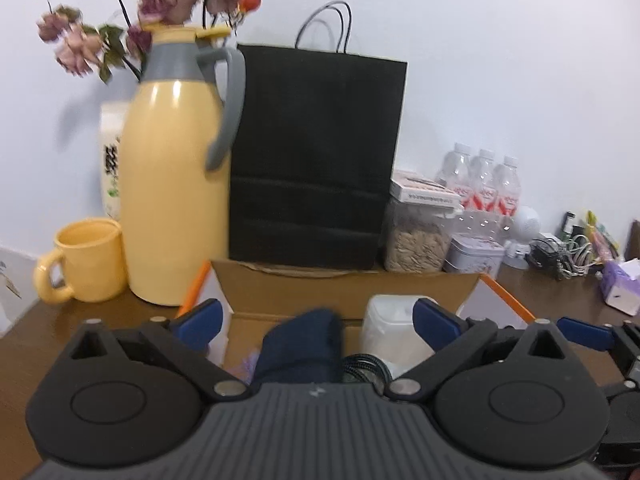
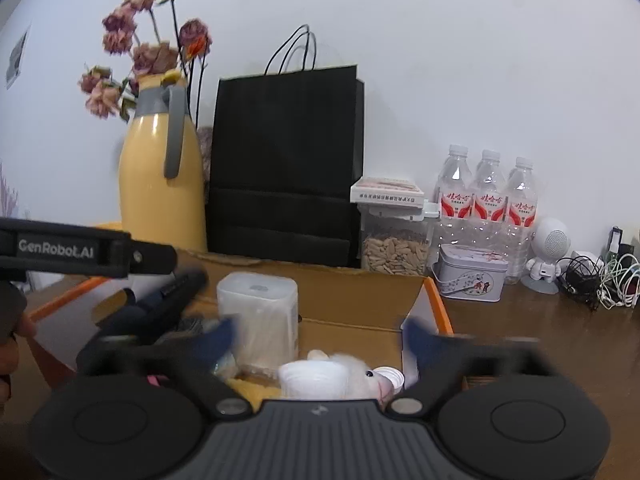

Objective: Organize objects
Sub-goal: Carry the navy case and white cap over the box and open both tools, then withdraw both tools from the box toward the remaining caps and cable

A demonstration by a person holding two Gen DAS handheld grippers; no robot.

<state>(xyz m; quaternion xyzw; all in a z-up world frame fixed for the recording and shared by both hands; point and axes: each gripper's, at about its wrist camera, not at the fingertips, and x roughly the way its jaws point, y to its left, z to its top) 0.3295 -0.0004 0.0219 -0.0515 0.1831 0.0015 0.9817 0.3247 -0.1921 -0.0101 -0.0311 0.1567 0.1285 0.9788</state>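
Both tools hang over the open cardboard box (image 2: 352, 304) on the desk (image 2: 520, 332), pointing slightly down into it, so whatever gets picked or placed next lies straight ahead of and below the fingers.

The left tool (image 1: 316, 320) has its 2 blue-padded fingers spread wide, with nothing pinched. Between and below them sits a dark navy fabric bundle (image 1: 304, 344), its long axis running away from the camera roughly along the tool's own line. Just to its right stands a white translucent container (image 1: 390, 328), close beside the right-hand finger, and a coil of black cable (image 1: 364, 364) lies at its foot.

The right tool (image 2: 320, 340) is also spread wide and empty; its fingers are blurred. Directly below its gap are a white paper cup (image 2: 312, 380) and a pale fluffy toy (image 2: 360, 372), touching each other, so the right hand is the nearer one for those. The same white container stands upright just left of centre in this view, boxy with rounded corners and a cloudy plastic skin.

By my reading, the left hand is the better placed for the navy bundle.
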